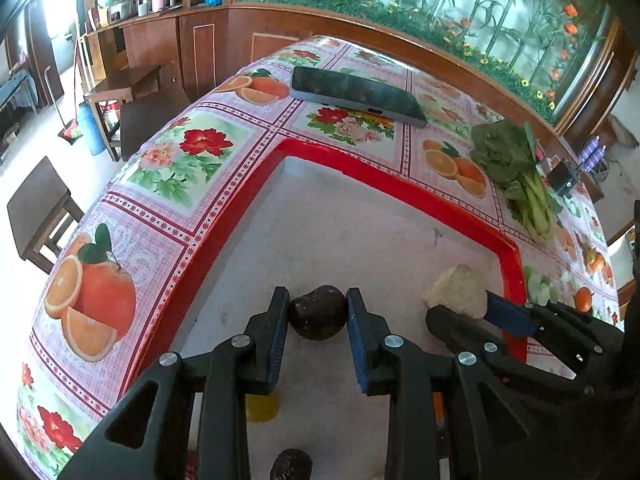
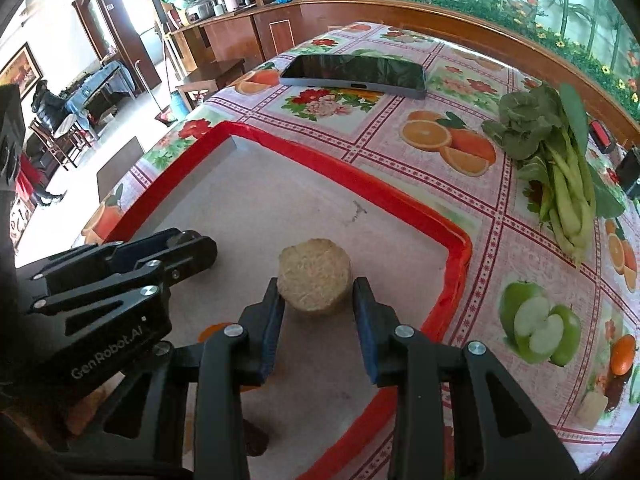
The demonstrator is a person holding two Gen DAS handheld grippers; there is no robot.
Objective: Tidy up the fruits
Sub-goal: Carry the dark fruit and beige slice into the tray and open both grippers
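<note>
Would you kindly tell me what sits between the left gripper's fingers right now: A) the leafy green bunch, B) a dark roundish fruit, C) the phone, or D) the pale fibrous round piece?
B: in the left wrist view the left gripper has a dark roundish fruit between its blue pads, above the white tray.

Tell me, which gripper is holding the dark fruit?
The left gripper: its fingers flank the dark fruit. The right gripper flanks a pale, rough-cut chunk instead.

A dark, rounded fruit (image 1: 318, 312) sits between my left fingers; a pale, fibrous cut round (image 2: 315, 278) sits between my right.
</note>
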